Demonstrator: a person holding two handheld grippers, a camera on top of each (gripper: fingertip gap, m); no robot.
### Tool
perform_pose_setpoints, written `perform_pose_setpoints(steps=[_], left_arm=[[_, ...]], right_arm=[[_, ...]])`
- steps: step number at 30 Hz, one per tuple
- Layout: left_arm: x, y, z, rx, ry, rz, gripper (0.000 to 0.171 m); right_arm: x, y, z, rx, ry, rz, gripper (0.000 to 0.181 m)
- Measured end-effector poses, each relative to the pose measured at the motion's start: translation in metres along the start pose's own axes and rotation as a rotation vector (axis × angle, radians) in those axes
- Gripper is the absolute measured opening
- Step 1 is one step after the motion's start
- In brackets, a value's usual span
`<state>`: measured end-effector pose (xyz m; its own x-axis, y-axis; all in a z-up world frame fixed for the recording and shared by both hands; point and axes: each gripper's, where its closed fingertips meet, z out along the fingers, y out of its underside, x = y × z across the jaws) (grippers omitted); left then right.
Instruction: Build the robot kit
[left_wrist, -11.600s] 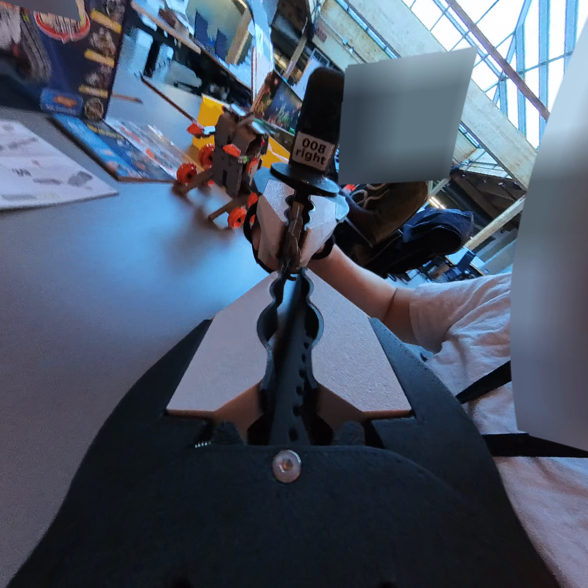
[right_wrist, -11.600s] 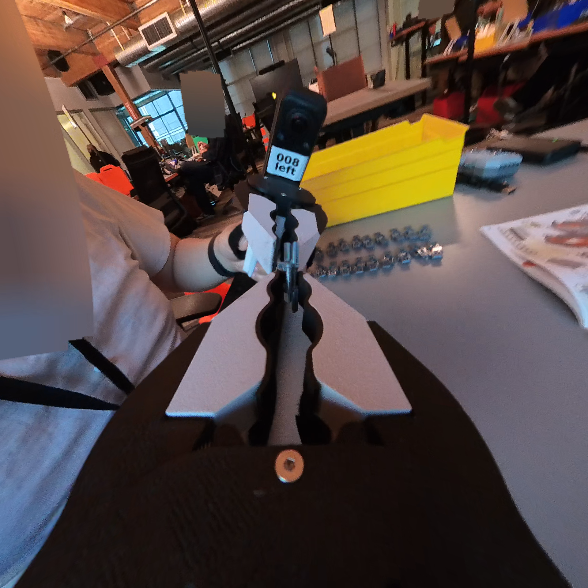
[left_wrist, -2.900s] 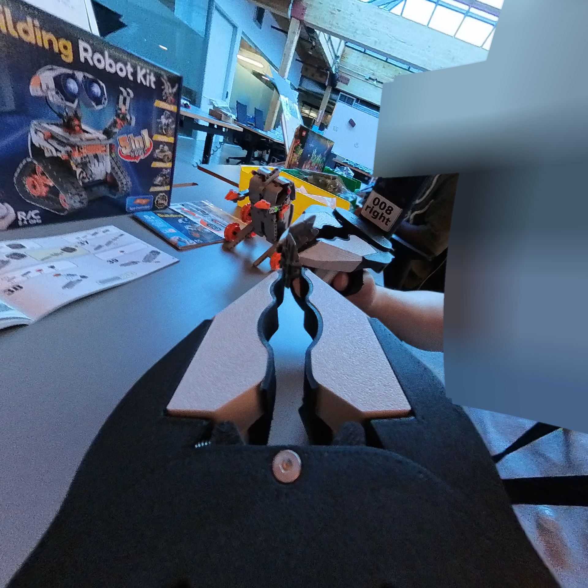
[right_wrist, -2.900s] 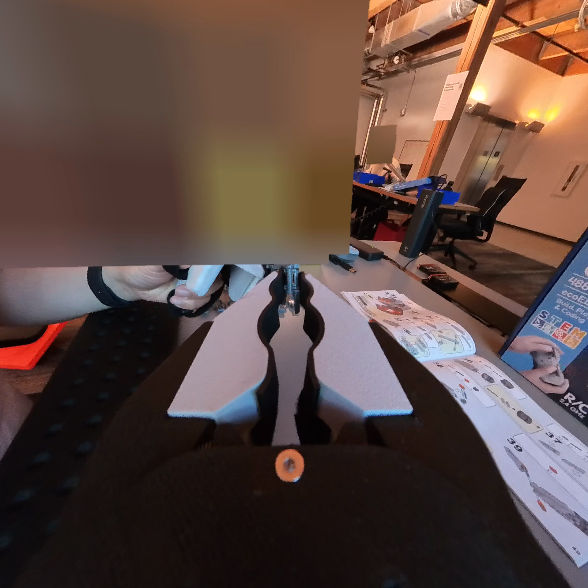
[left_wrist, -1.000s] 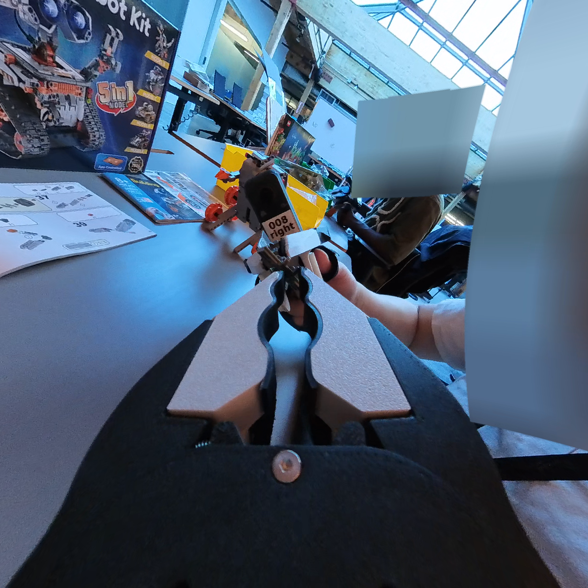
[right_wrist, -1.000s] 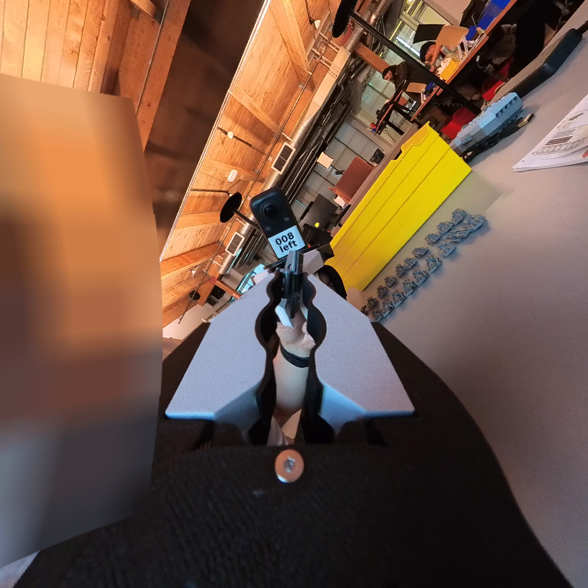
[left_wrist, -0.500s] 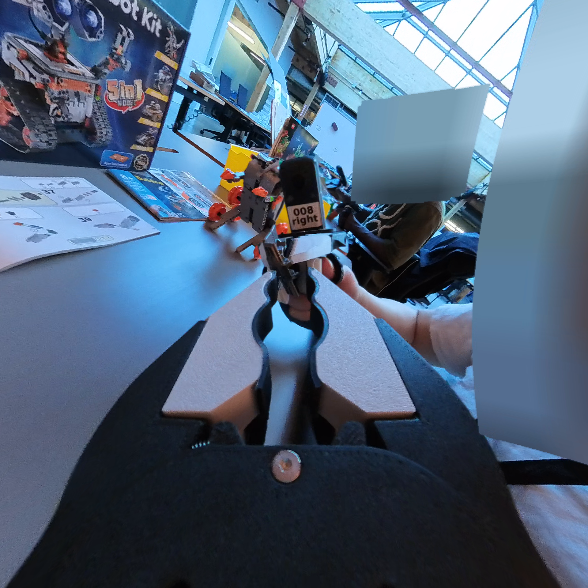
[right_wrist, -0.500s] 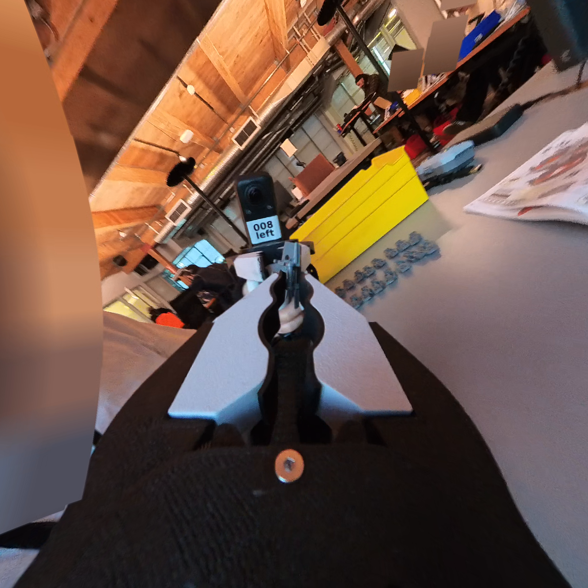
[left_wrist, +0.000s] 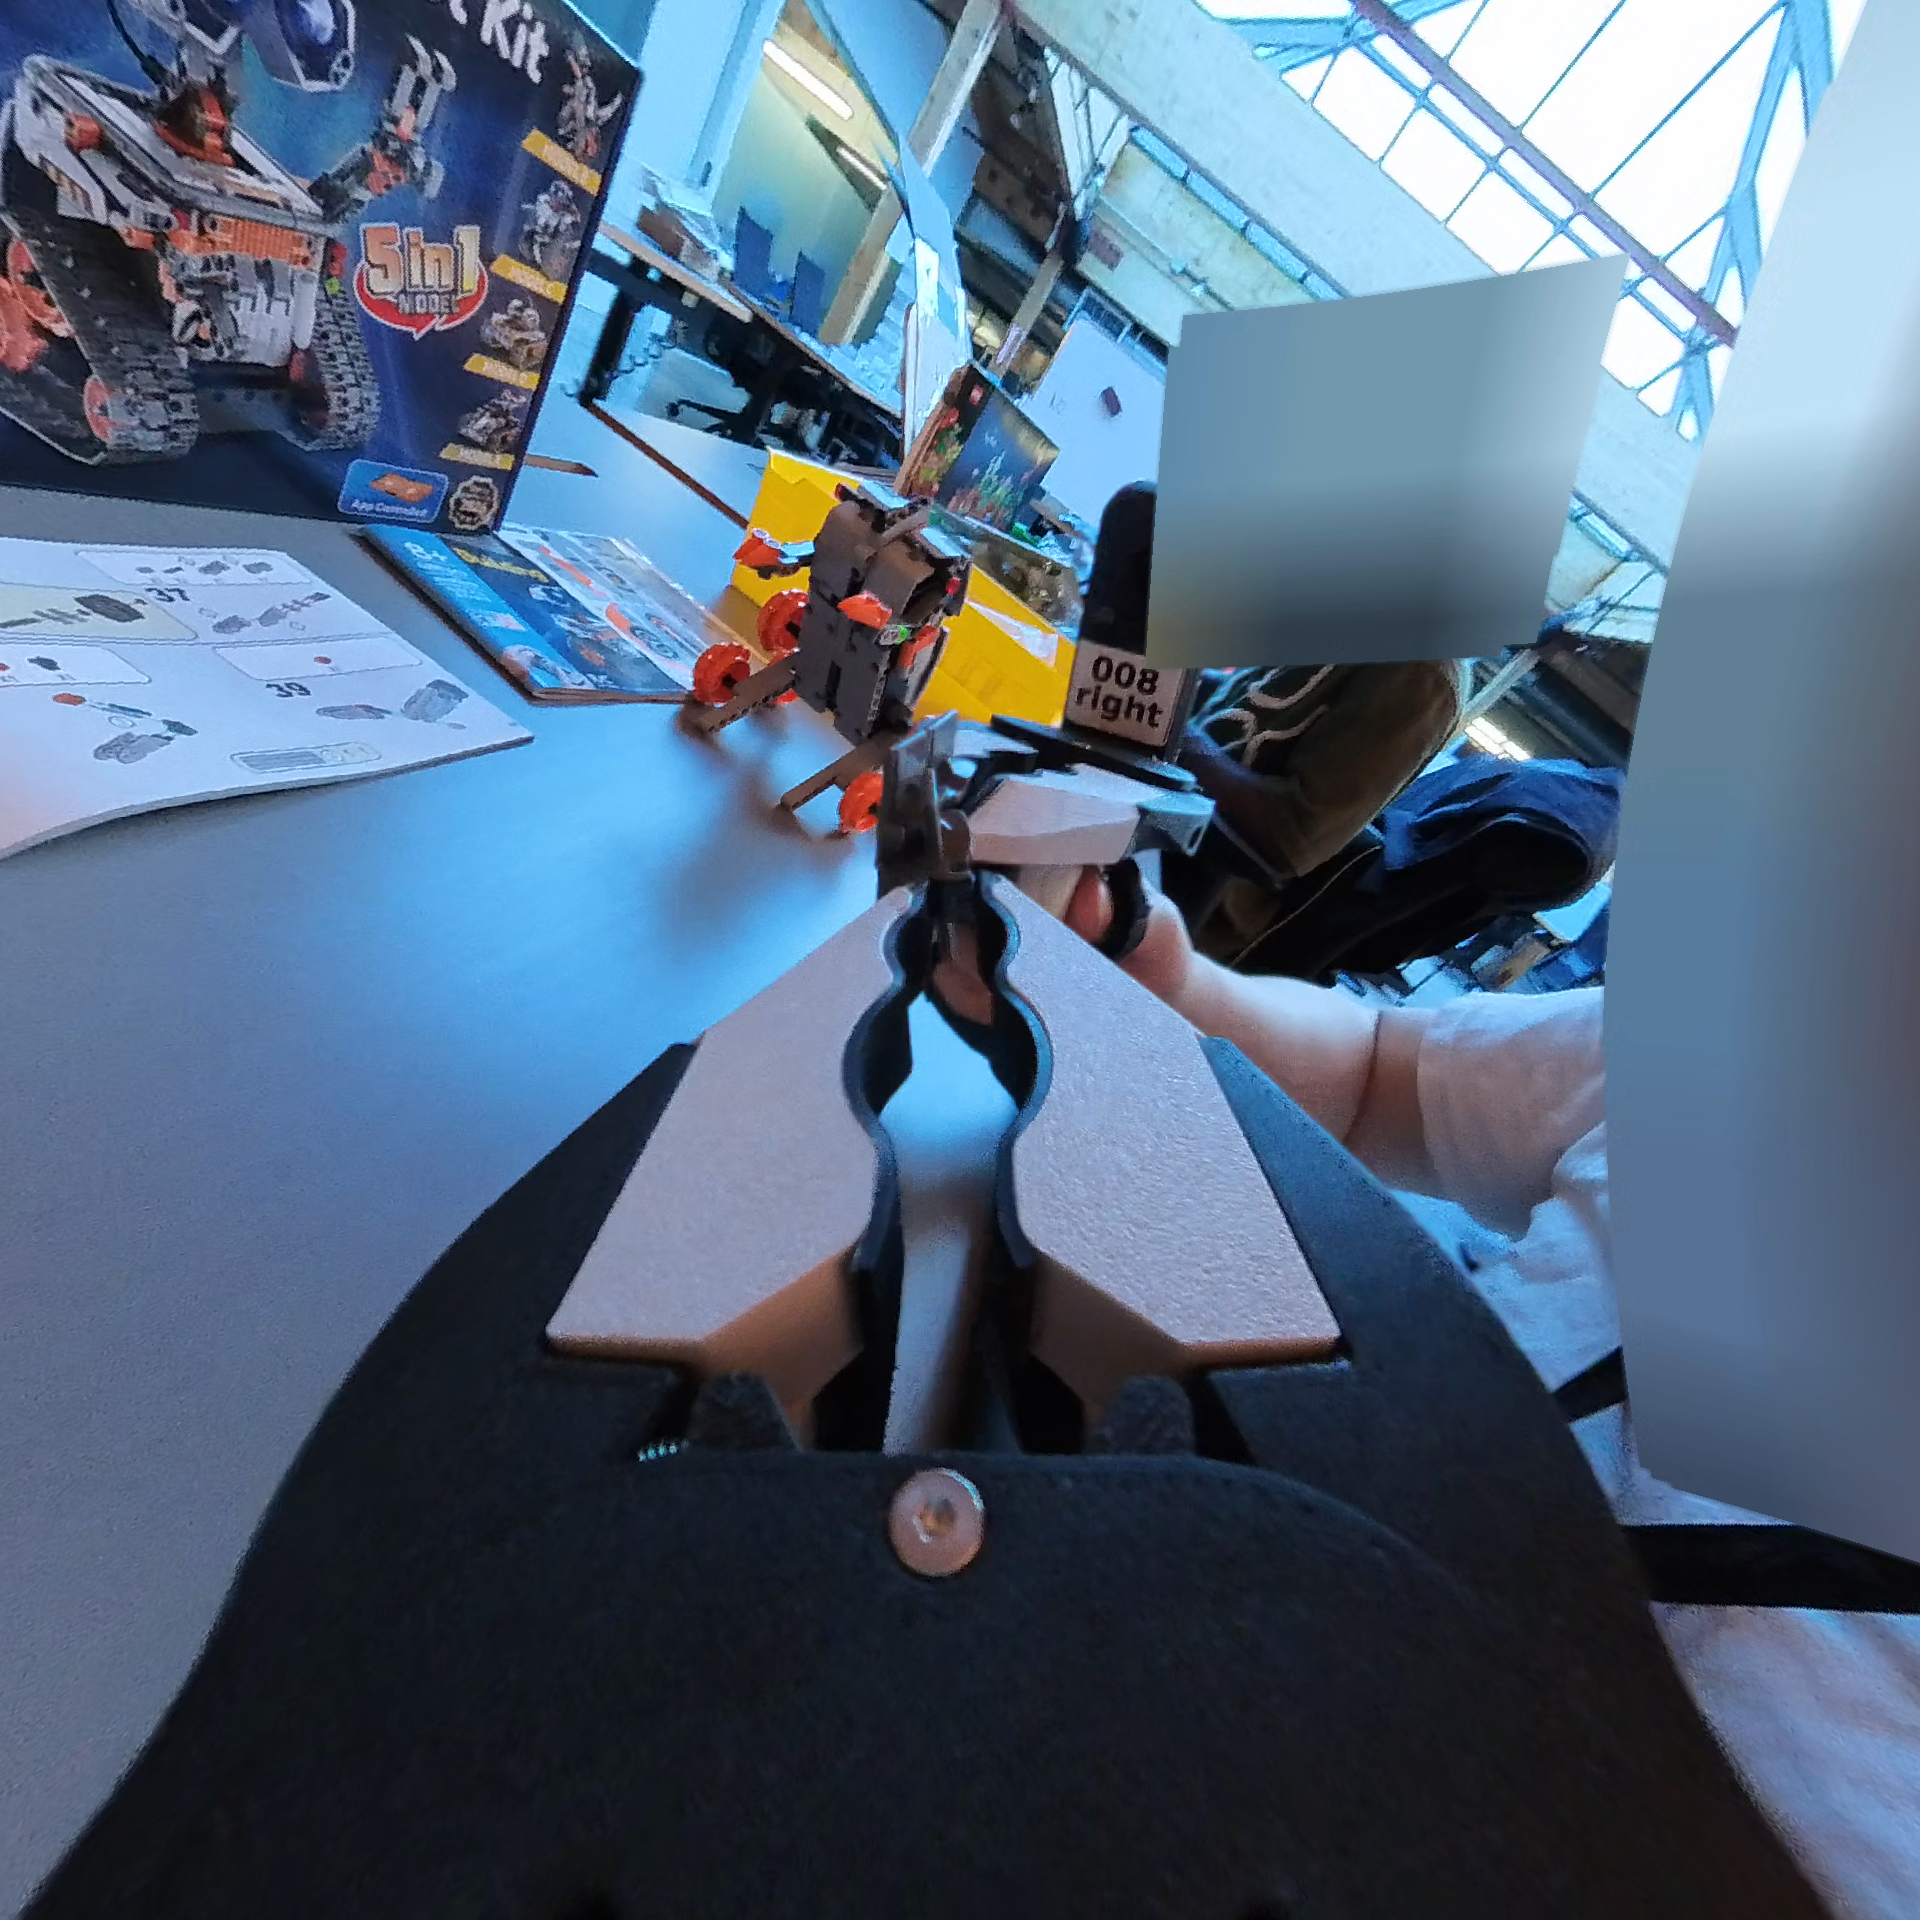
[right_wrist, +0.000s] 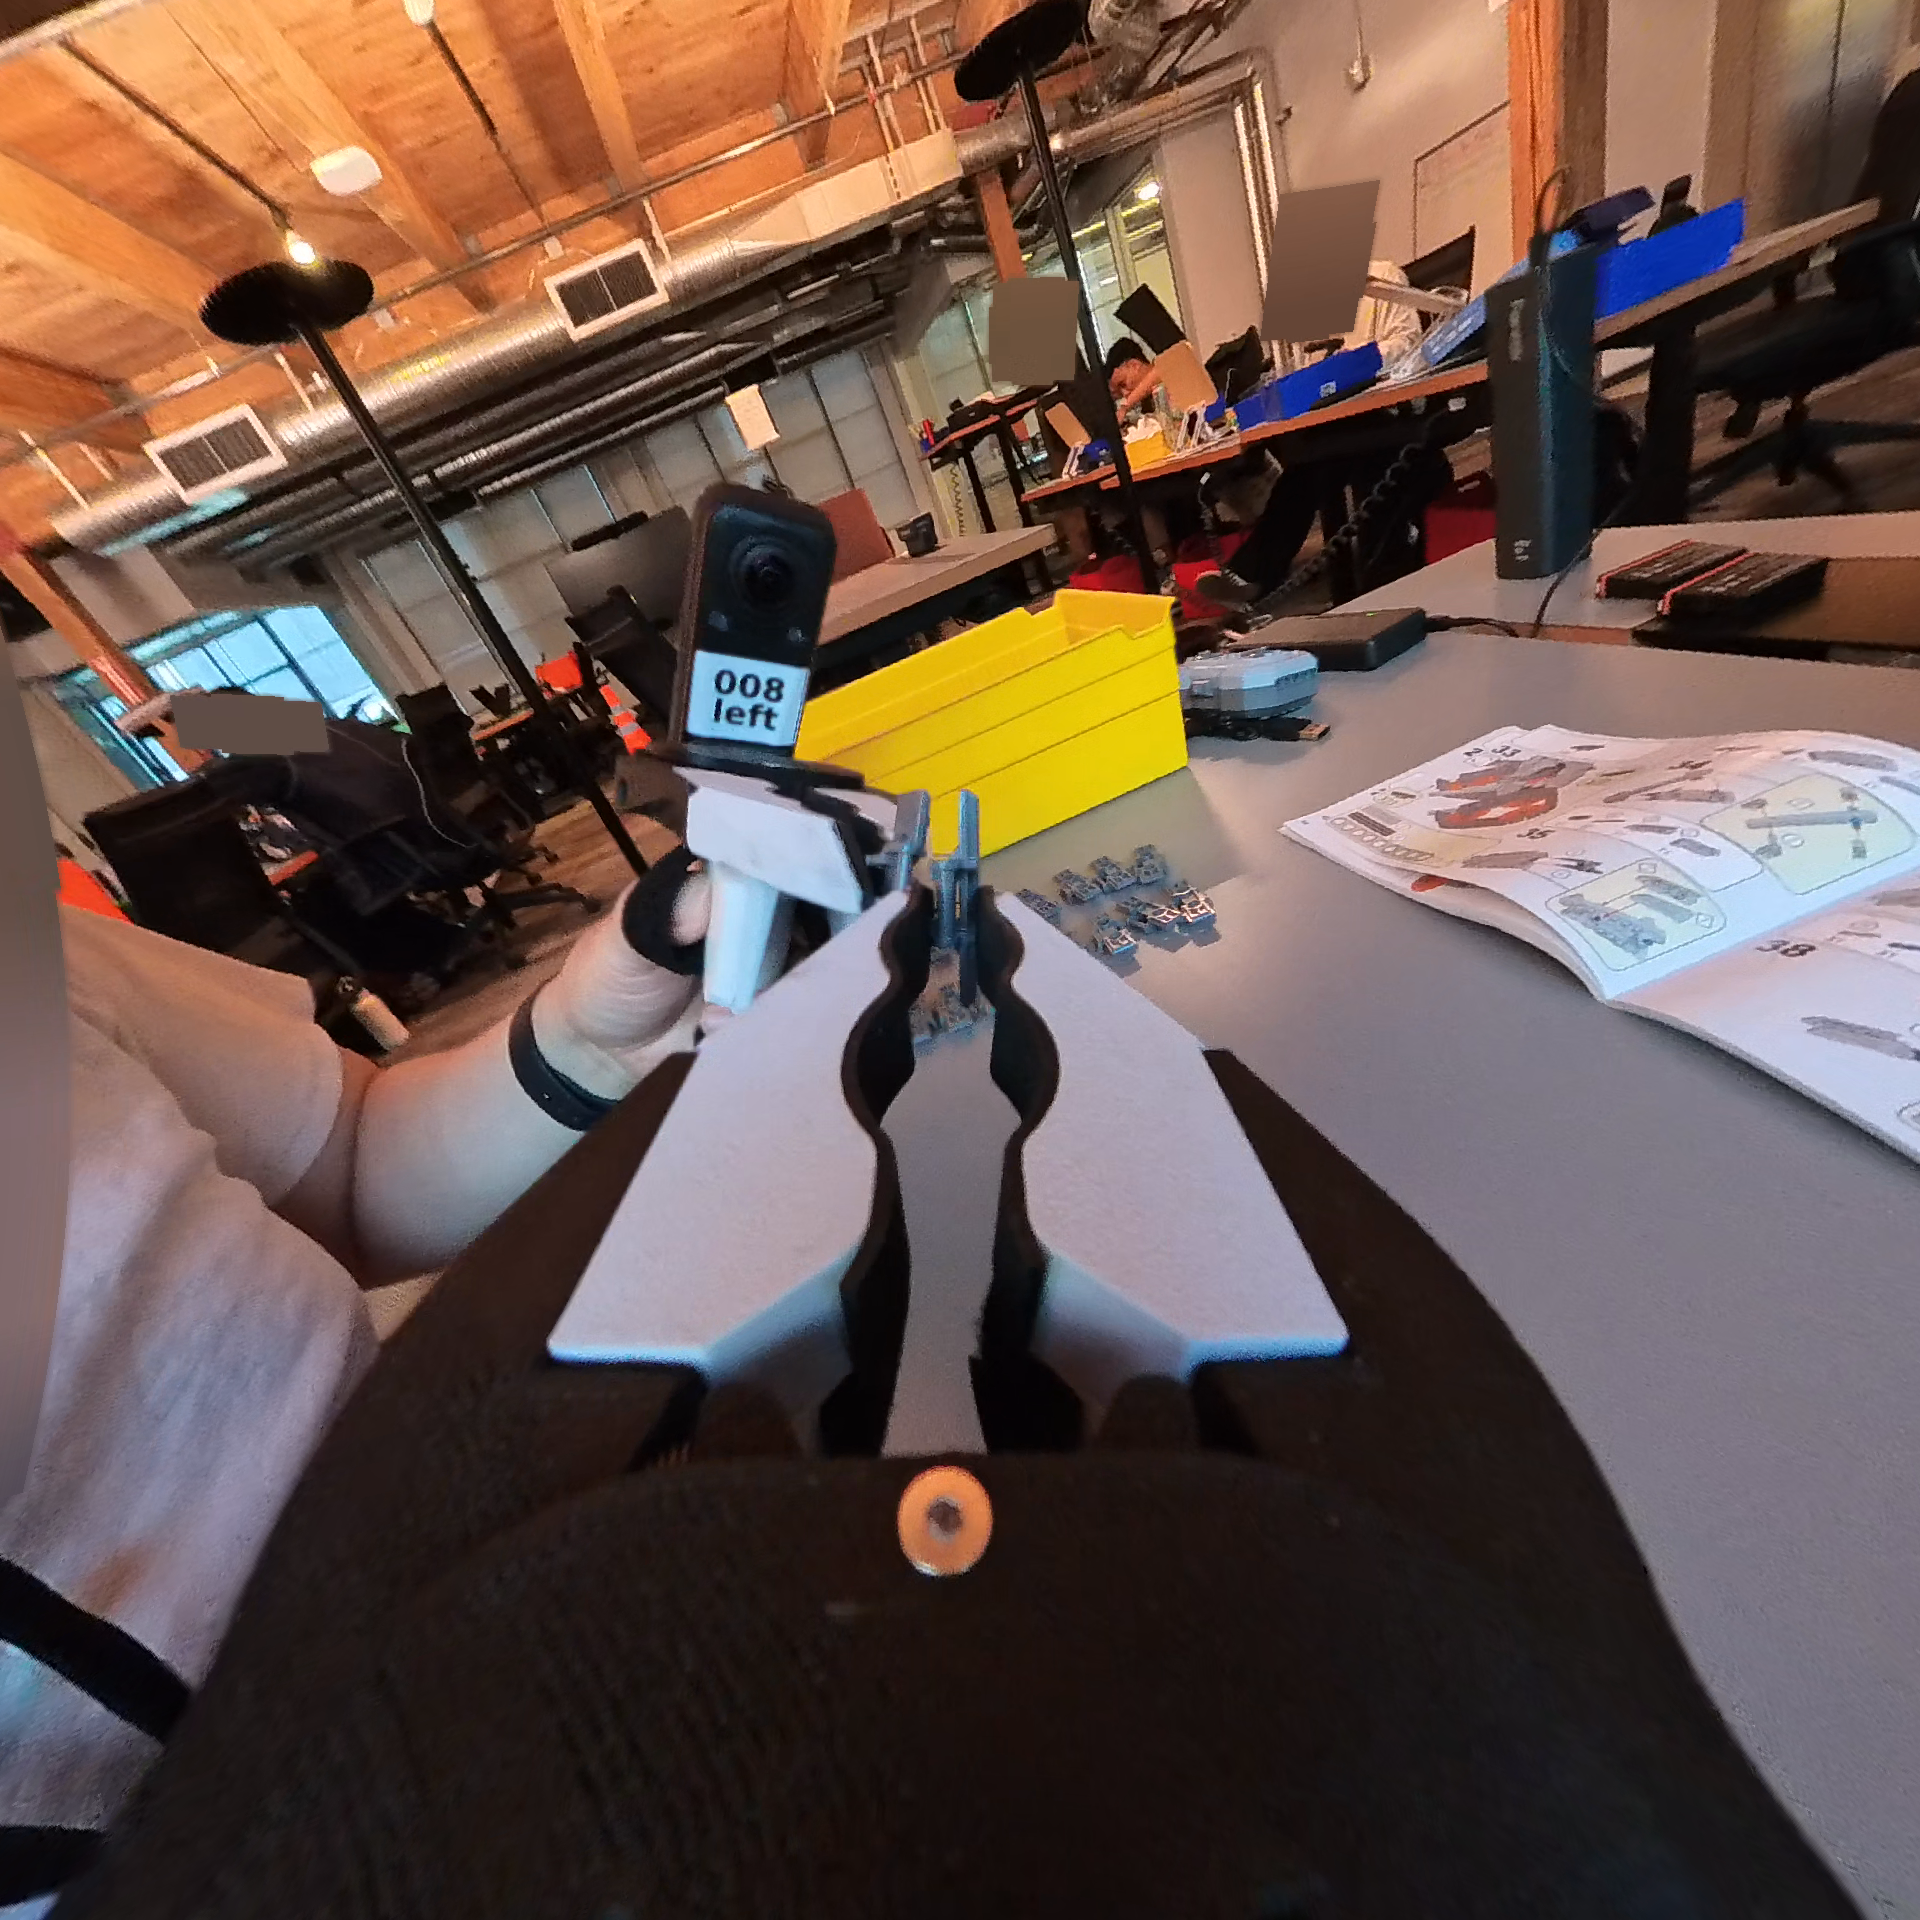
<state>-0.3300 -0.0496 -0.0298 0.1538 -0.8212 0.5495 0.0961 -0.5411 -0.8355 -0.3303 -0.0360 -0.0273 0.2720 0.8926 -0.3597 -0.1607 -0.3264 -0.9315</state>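
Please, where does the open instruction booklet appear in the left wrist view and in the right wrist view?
Left wrist view: the open instruction booklet lies on the grey table at the left edge, above mid-height.
Right wrist view: it lies at the right edge, near mid-height.
Shared landmark: the grey table under it.

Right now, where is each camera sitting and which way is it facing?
Left wrist view: sits on the left tongs, which pinch a dark piece; faces the right tongs, toy robot and box; shows the right hand.
Right wrist view: sits on the right tongs, which pinch a grey piece; faces the left tongs, yellow bin and loose grey parts; shows the left hand.
Shared: the table, apparently the same booklet, and each view sees the other tongs.
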Motion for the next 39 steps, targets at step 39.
perform_pose_setpoints(steps=[39], left_arm=[[-0.025,0.025,-0.002,-0.189,-0.251,0.253,0.006]], right_arm=[[0.007,0.019,0.004,-0.142,0.156,-0.253,0.005]])
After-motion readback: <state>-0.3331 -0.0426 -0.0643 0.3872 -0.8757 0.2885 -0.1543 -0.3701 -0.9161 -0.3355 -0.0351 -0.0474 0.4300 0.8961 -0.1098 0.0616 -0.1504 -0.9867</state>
